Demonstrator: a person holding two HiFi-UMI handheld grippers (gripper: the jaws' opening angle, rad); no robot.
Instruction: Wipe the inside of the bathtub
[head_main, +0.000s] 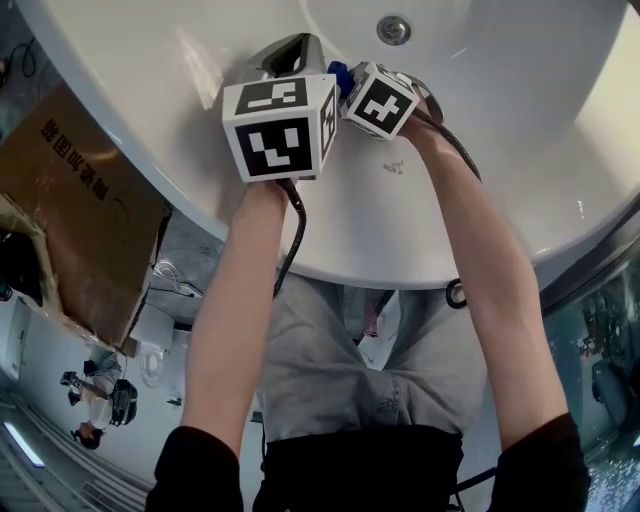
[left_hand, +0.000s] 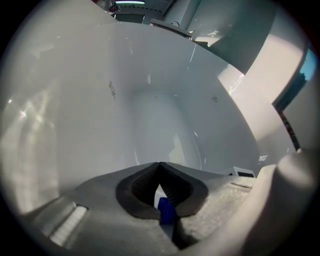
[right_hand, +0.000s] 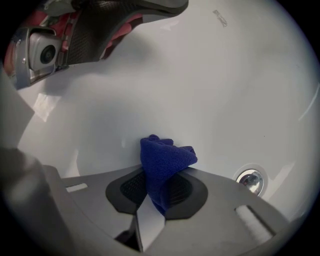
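The white bathtub (head_main: 470, 190) fills the top of the head view, its drain (head_main: 393, 29) at the far edge. My right gripper (right_hand: 160, 182) is shut on a bunched blue cloth (right_hand: 164, 161), which presses against the tub's inner wall left of the drain (right_hand: 249, 180). In the head view the cloth (head_main: 339, 74) peeks out between the two marker cubes. My left gripper (left_hand: 159, 167) is shut, its tips meeting over the tub's interior (left_hand: 150, 115), with only a small blue patch in the gap behind them. It hovers up and left of the cloth, apart from it, as the left gripper (right_hand: 100, 20).
A brown cardboard box (head_main: 75, 190) lies on the floor left of the tub. Black cables (head_main: 296, 232) hang from the grippers over the tub's near rim (head_main: 400, 270). A dark glass panel (head_main: 600, 300) stands at the right. Someone stands far off at lower left (head_main: 95, 388).
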